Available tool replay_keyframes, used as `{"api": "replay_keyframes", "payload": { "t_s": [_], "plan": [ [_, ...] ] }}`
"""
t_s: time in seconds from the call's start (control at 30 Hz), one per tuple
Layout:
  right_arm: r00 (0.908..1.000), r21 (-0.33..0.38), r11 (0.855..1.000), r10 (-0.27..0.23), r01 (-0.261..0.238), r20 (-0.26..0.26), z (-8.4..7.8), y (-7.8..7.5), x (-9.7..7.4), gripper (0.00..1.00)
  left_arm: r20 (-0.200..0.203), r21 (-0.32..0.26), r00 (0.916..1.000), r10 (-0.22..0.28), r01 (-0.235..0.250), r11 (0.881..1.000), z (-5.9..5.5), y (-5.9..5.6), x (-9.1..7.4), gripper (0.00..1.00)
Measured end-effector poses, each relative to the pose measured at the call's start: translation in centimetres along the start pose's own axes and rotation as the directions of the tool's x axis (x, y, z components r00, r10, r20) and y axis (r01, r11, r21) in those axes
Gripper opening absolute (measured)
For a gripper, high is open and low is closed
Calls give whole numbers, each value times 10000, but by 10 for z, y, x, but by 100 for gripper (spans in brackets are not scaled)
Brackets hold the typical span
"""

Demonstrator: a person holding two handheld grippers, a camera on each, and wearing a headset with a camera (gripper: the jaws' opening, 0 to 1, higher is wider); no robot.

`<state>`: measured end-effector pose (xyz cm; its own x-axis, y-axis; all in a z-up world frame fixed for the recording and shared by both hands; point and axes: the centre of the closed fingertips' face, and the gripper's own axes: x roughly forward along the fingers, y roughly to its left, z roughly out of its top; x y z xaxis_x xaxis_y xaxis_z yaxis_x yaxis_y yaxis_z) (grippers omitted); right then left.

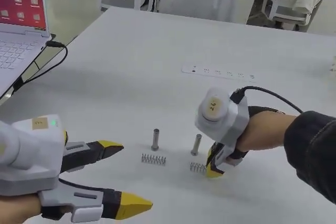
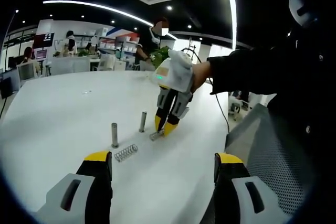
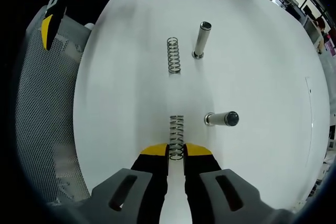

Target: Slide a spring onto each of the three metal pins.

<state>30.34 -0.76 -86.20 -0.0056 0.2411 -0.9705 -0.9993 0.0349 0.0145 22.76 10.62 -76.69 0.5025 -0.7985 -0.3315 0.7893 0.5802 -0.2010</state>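
Two metal pins stand upright on the white table point(image 1: 131, 66), one to the left point(image 1: 155, 139) and one to the right point(image 1: 196, 144). One spring point(image 1: 153, 159) lies loose in front of the left pin. A second spring point(image 3: 177, 129) lies beside the right pin point(image 3: 222, 118), its near end pinched between the jaws of my right gripper point(image 3: 177, 151), which is shut on it. In the head view that gripper point(image 1: 214, 170) points down at the table. My left gripper point(image 1: 128, 174) hovers open at the near left, apart from everything, with nothing between its jaws point(image 2: 163, 158).
An open laptop point(image 1: 16, 19) with a black cable point(image 1: 50, 64) sits at the far left. A white power strip point(image 1: 220, 72) lies behind the pins. Chairs point(image 1: 199, 1) stand past the table's far edge. A mesh chair seat point(image 3: 47, 103) lies near the table's front edge.
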Motion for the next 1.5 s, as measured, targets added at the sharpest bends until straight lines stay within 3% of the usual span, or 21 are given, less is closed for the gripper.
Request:
{"api": "replay_keyframes", "payload": {
  "t_s": [0.3, 0.53, 0.77, 1.5],
  "plan": [
    [9999, 2, 10000, -66, 66, 102, 1, 3, -4, 8, 3, 34, 10000, -42, 42, 10000, 0, -1, 1, 75],
    [9999, -205, 9998, -54, 56, 106, 5, 12, -17, 8, 17, 91, 9999, -135, 135, 9999, 2, -4, 3, 73],
    [9987, -265, 9995, 176, -163, 480, 15, 25, -33, 8, -4, 209, 9998, -223, 223, 9995, 4, -7, 6, 72],
    [9957, -1256, 9919, 299, -187, 882, 43, 54, -52, 8, -143, 1019, 9956, -925, 935, 9904, 10, -24, 23, 56]
  ]
}}
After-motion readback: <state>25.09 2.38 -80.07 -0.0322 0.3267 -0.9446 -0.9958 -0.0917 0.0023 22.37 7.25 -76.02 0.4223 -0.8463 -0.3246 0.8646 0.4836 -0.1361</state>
